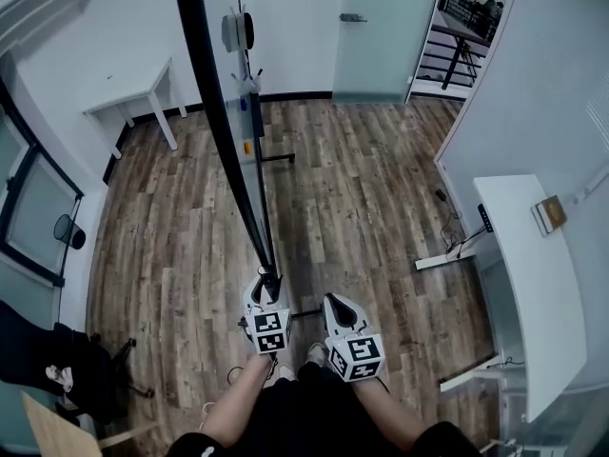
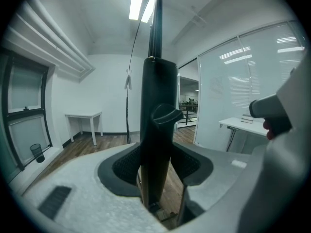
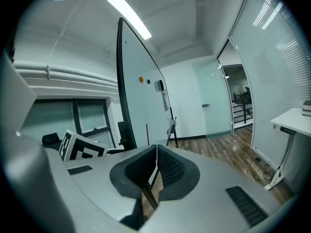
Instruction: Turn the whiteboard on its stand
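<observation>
The whiteboard [image 1: 224, 131] is seen edge-on from above, its black frame running down to my left gripper [image 1: 266, 288]. In the left gripper view a black frame post [image 2: 158, 130] with a clamp knob [image 2: 167, 114] fills the gap between the pads, and the left gripper [image 2: 158, 166] is shut on it. My right gripper [image 1: 335, 305] hangs just right of the post, apart from it. In the right gripper view its jaws [image 3: 156, 166] are shut with nothing between them, and the whiteboard [image 3: 138, 106] rises tilted at the left.
The stand's foot [image 1: 276, 158] lies on the wooden floor. A white table [image 1: 133, 98] stands at the back left, a long white desk [image 1: 533, 284] along the right glass wall. A bin [image 1: 68, 231] and a black chair [image 1: 67, 369] are at the left. The person's legs are below the grippers.
</observation>
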Demonstrator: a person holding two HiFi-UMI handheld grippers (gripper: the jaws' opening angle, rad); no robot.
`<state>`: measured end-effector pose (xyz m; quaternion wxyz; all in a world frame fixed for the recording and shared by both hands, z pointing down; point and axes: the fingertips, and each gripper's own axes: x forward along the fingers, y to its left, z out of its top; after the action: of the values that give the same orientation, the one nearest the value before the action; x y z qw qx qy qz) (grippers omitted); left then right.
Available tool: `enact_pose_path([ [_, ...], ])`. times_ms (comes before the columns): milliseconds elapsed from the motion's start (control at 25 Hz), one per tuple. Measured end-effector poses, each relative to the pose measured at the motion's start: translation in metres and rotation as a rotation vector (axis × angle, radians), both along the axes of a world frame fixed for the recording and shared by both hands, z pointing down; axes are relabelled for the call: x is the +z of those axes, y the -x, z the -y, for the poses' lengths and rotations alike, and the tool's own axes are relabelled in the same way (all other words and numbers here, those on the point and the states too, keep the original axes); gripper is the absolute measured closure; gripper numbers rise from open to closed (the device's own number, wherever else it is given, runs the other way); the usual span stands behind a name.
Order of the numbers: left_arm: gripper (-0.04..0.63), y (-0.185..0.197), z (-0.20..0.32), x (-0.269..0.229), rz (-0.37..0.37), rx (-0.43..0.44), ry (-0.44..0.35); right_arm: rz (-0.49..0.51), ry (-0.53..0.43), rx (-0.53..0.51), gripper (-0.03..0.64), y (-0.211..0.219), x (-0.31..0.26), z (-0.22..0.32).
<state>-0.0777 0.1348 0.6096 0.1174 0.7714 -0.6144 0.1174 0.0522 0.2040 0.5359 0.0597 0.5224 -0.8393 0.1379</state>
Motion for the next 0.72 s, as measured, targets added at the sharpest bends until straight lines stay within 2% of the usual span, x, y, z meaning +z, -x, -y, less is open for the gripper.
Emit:
enact_pose_path([
  [200, 0.394, -0.006, -0.014, -0.001, -0.002, 0.001, -0.001, -0.005, 0.01, 0.005, 0.601, 0.0, 0.003, -0.006],
  [480, 0.385, -0.004, -0.018, 0.0, -0.044, -0.01, -0.001, -0.001, 0.016, 0.006, 0.601, 0.005, 0.006, 0.0],
  [720, 0.37, -0.005, -0.029, -0.012, -0.075, 0.038, -0.018, 0.0, 0.013, 0.001, 0.601, 0.004, 0.004, 0.007],
])
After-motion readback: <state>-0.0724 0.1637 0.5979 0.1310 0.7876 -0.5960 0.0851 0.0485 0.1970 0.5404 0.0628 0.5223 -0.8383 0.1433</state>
